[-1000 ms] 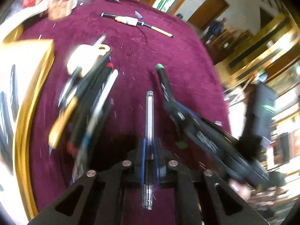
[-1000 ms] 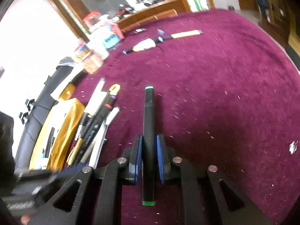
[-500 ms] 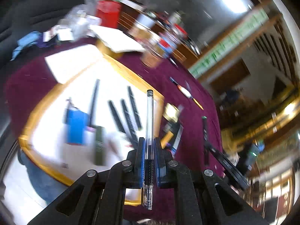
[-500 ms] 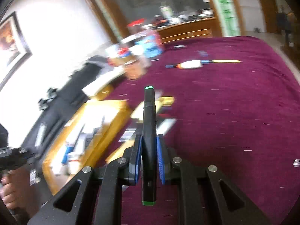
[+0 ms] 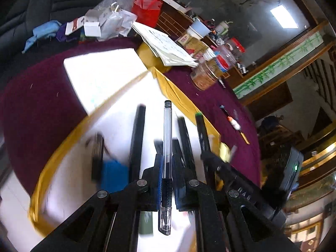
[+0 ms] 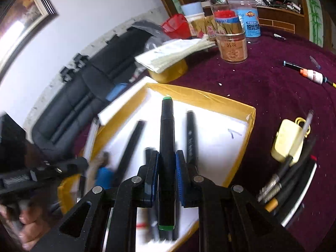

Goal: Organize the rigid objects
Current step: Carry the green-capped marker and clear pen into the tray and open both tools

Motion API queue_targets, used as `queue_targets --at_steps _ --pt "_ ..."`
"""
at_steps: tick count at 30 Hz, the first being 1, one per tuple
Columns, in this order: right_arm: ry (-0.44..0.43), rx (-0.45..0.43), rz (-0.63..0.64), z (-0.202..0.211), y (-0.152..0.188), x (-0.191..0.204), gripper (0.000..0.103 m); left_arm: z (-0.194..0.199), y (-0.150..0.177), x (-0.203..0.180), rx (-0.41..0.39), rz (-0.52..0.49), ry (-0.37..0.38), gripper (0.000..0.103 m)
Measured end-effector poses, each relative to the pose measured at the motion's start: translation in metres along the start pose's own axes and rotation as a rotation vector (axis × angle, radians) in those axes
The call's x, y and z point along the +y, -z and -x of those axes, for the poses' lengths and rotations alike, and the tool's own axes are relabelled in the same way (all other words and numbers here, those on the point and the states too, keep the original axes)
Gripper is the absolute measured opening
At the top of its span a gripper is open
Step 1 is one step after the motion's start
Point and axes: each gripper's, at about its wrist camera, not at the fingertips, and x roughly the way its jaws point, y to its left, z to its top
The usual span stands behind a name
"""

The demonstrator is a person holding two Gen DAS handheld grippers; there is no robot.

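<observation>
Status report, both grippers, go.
Left gripper shut on clear pen. Right gripper shut on green-capped marker. Both over yellow-rimmed tray; black markers already inside.

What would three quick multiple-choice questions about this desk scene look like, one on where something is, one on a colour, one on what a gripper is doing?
1. Where does the tall clear plastic jar of brown contents stand?
A. inside the tray
B. on the maroon cloth beyond the tray
C. on the dark chair

2. What colour are the end caps of the black marker in the right gripper?
A. green
B. red
C. yellow

3. What is the left gripper doing?
A. hanging open and empty
B. clamped on a clear-barrelled pen
C. clamped on a blue eraser

Answers:
1 B: the jar stands on the cloth past the far edge of the yellow-rimmed white tray.
2 A: both ends of the marker show green.
3 B: the blue pads press on the pen's dark grip section.
</observation>
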Motion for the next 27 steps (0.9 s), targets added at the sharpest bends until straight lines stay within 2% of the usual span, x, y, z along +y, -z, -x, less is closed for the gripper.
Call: queue_targets --at_steps 4,7,10,12,13,17,19,21,24,27 --pt "-0.004 0.012 0.015 -0.013 0.004 -0.006 0.015 -0.025 -0.015 -0.001 0.04 -0.017 -0.067 0.007" --pt "-0.01 0.025 0.018 -0.019 0.009 -0.009 0.015 -0.042 -0.018 -0.006 0.064 -0.035 -0.086 0.007" --pt "0.029 0.016 0.046 -0.021 0.014 -0.004 0.015 -0.054 -0.016 -0.013 0.052 -0.059 -0.177 0.007" --pt "0.049 0.015 0.075 -0.021 0.017 0.003 0.015 -0.065 -0.014 -0.014 0.091 -0.059 -0.172 0.007" --pt "0.057 0.013 0.081 -0.021 0.018 0.004 0.015 -0.069 -0.014 -0.014 0.093 -0.062 -0.192 0.007" --pt "0.069 0.004 0.085 -0.02 0.02 0.006 0.015 -0.067 -0.012 -0.016 0.026 -0.075 -0.282 0.008" --pt "0.079 0.002 0.089 -0.021 0.02 0.006 0.015 -0.062 -0.009 -0.019 0.023 -0.096 -0.263 0.017" --pt "0.081 0.0 0.089 -0.021 0.02 0.007 0.018 -0.052 -0.004 -0.021 0.022 -0.117 -0.235 0.049" --pt "0.05 -0.022 0.07 -0.015 0.018 0.004 0.032 -0.018 0.009 -0.022 -0.057 -0.12 -0.189 0.057" --pt "0.02 -0.086 0.051 0.001 0.015 0.001 0.032 0.017 0.029 -0.017 -0.122 -0.078 -0.145 0.059"
